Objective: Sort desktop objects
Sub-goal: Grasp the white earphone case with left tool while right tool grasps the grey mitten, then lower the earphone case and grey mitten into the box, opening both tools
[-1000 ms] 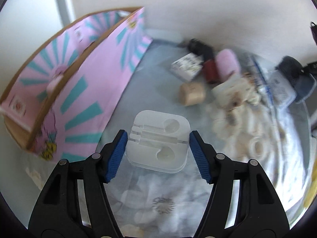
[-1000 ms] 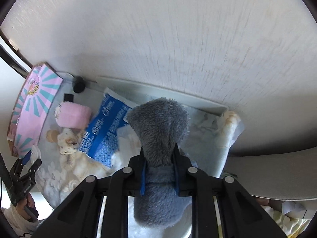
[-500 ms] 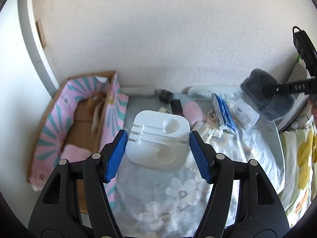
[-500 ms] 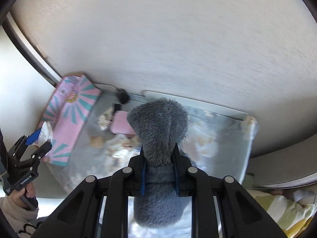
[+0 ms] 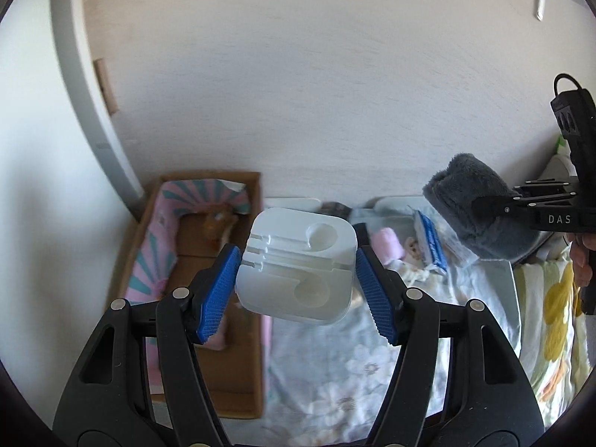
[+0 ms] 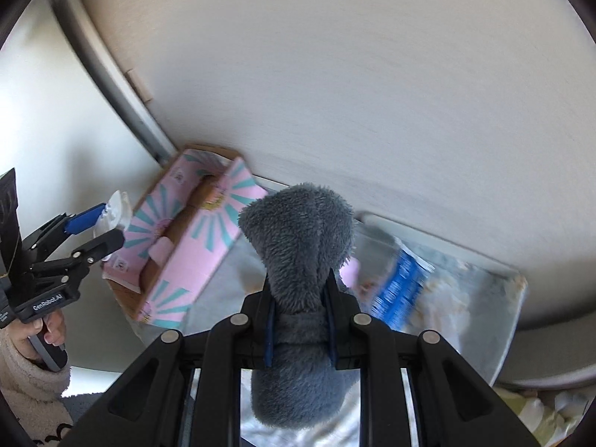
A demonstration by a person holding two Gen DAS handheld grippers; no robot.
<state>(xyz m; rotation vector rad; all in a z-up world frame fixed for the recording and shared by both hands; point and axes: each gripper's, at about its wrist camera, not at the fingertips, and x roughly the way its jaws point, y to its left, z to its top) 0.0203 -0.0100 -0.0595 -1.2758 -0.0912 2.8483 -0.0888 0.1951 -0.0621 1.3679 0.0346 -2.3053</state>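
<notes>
The white holder point(image 5: 296, 266) sits between the 2 blue pads point(image 5: 218, 294) of the left claw point(image 5: 298, 290), which grips it at its 2 sides and holds it in the air above the desk. Below it, toward 8 o'clock in the left wrist view, is the pink box point(image 5: 208, 260) with teal rays, open at the top, with a few small things inside that I cannot identify.

The grey plush point(image 6: 298, 260) is pinched at its middle by the right claw point(image 6: 300, 327), whose jaws are almost together on it. It also hangs in the air, at 3 o'clock from the holder in the left wrist view.

On the desk lies a floral cloth point(image 5: 357, 365). At 1 o'clock from the holder there are a pink roll point(image 5: 387, 246) and a blue packet point(image 5: 430, 246), just beside each other, near the wall point(image 5: 298, 93). A hand point(image 6: 48, 329) in a fluffy sleeve holds the left claw's handle.
</notes>
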